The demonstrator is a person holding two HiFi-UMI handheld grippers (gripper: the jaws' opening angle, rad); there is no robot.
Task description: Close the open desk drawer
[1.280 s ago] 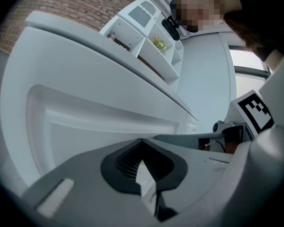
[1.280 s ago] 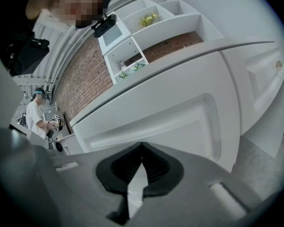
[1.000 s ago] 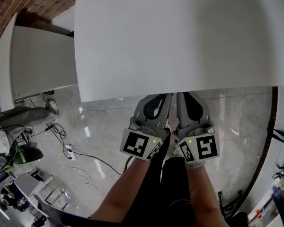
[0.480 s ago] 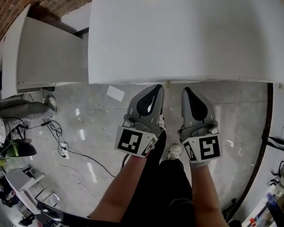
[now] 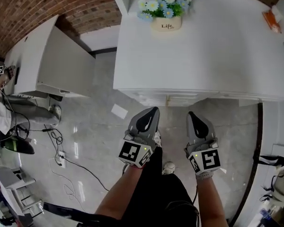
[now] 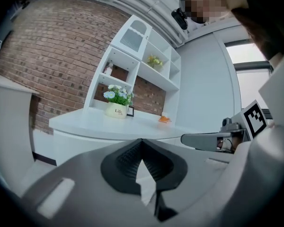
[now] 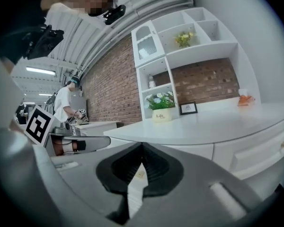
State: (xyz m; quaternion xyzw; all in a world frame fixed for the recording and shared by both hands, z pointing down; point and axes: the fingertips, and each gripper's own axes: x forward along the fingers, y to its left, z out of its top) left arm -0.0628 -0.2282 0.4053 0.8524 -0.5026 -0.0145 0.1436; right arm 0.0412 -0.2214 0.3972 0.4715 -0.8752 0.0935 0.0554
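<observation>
Although the task names an open drawer, the head view shows none standing out. The white desk point(image 5: 217, 56) fills the frame from 11 to 3 o'clock, and the drawer point(image 5: 180, 99) fronts run as a narrow stepped band under its near edge, at 12 o'clock from the two tools. The band looks about flush, so I judge the closing done or very nearly done. The left gripper point(image 5: 153, 110) and right gripper point(image 5: 191, 114) hang side by side over the grey floor point(image 5: 94, 126), near the desk front but not touching it, tips pointing to 12 o'clock. A flower pot point(image 5: 166, 23) sits on the desk top at 12 o'clock, and a second white table point(image 5: 52, 60) lies at 10 o'clock.

In the left gripper view the jaws meet at their tips with nothing between them. Beyond them the desk stretches from 9 to 3 o'clock, with a white shelf unit point(image 6: 137, 65) above it at 12 o'clock.

In the right gripper view the jaws are likewise closed on nothing. At 4 o'clock the desk's front panels sit level with one another, a small knob point(image 7: 282, 145) showing on one.

If anything is left, it is only a check that the front is fully seated
</observation>
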